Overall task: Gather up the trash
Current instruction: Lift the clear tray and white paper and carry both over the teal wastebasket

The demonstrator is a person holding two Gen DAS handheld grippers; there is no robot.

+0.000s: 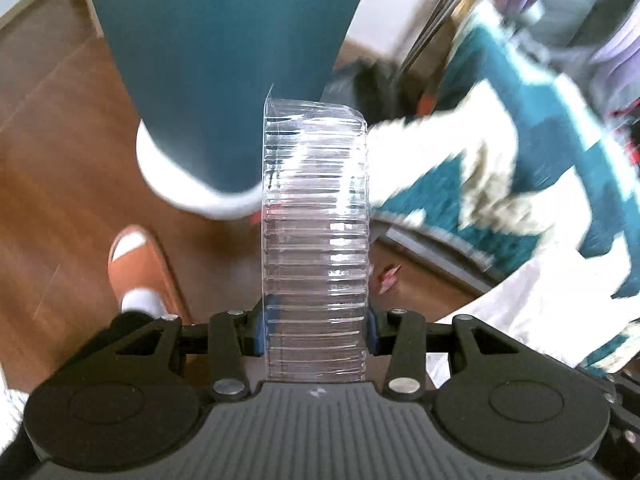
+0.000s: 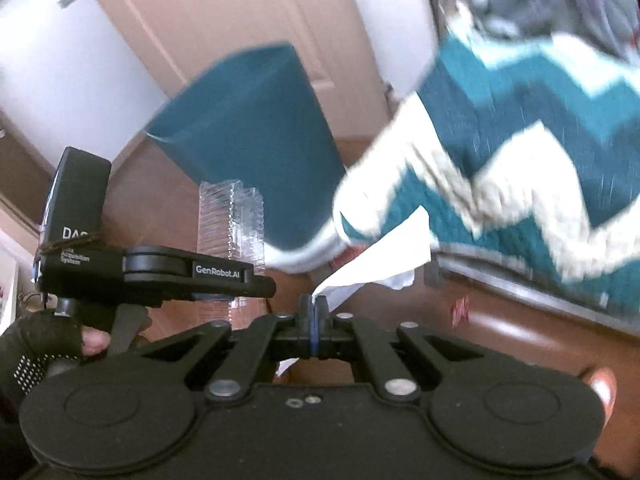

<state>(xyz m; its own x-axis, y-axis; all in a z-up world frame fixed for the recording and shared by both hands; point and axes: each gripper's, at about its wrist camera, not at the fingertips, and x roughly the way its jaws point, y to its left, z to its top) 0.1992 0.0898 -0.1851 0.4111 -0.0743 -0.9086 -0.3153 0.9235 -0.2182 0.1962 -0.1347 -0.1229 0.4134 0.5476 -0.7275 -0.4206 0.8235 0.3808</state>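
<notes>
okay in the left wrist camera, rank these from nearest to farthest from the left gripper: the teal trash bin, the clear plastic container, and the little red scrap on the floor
1. Clear plastic container: clamped between the left gripper's fingers, dead centre.
2. Red scrap: on the wood floor just right of the container, beside the rug's edge.
3. Teal trash bin: standing on the floor ahead, upper left, behind the container's far end.

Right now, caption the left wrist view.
Left gripper clamps a ribbed clear plastic container near the teal trash bin.

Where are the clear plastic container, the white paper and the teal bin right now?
clear plastic container point(image 1: 316, 240): left wrist view, middle of its ribbed wall.
white paper point(image 2: 384, 256): right wrist view, centre of the sheet above the shut fingers.
teal bin point(image 1: 224, 60): left wrist view, its side wall.
</notes>
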